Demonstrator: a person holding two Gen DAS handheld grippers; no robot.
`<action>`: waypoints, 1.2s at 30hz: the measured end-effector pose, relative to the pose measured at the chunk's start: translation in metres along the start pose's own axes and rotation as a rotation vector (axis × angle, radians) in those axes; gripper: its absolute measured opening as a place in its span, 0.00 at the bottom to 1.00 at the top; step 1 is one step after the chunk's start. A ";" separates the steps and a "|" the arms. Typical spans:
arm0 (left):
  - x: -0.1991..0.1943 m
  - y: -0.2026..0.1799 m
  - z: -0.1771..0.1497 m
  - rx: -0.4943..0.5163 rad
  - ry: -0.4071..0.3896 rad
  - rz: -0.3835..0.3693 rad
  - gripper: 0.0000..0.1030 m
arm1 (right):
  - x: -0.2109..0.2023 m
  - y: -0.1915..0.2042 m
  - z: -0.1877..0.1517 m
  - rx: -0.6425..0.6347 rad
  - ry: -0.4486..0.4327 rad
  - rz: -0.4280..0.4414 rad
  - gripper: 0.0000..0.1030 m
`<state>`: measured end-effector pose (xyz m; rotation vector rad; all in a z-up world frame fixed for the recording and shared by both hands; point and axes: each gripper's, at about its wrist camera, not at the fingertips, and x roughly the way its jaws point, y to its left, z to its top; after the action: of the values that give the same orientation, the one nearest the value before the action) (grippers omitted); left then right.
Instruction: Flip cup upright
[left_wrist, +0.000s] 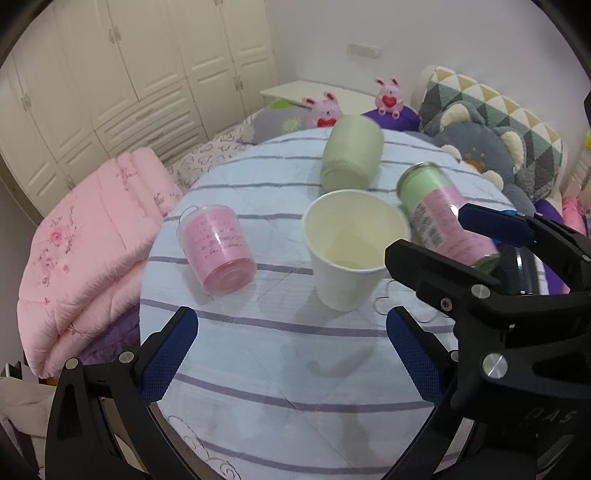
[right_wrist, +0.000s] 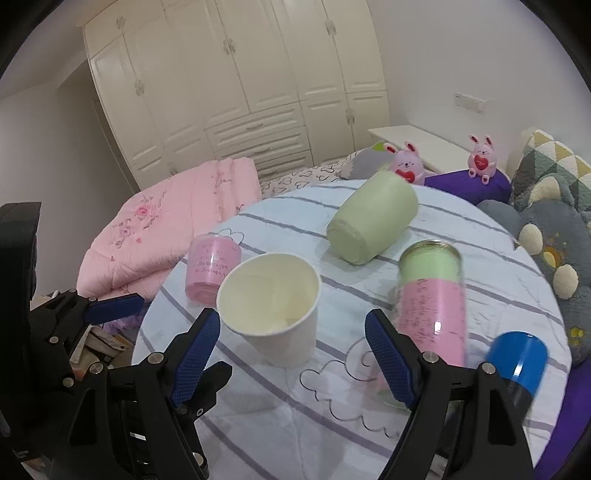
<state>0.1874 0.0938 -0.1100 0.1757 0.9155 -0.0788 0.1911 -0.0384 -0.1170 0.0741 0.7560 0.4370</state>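
Striped round table (left_wrist: 258, 369), white cup (left_wrist: 352, 247) upright mid-table, both grippers (left_wrist: 291, 354) (right_wrist: 291, 354) spread wide

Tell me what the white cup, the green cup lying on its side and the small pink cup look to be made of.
White cup: likely paper, with a matte cream inside, a thin rolled rim and no gloss.
Green cup: probably matte plastic or coated ceramic; it is opaque, evenly pale green and shows no highlights.
Small pink cup: looks like clear plastic or glass around a pink printed liner, with glints on the wall.

Item count: one white paper cup (right_wrist: 271, 306), one green cup (right_wrist: 371, 218), two pink containers (right_wrist: 211, 267) (right_wrist: 430, 310), one blue-capped cylinder (right_wrist: 517, 360), two plush rabbits (right_wrist: 408, 162) (right_wrist: 482, 157).
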 end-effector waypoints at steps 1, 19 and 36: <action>-0.005 -0.003 0.000 0.003 -0.008 0.002 1.00 | -0.006 -0.001 0.000 0.002 -0.004 0.000 0.80; -0.088 -0.064 -0.011 0.024 -0.190 -0.002 1.00 | -0.113 -0.026 -0.015 0.017 -0.088 -0.043 0.80; -0.134 -0.098 -0.025 -0.078 -0.324 -0.041 1.00 | -0.175 -0.041 -0.035 0.010 -0.188 -0.122 0.80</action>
<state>0.0729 0.0008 -0.0300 0.0684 0.5982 -0.1055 0.0695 -0.1501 -0.0384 0.0770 0.5738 0.3047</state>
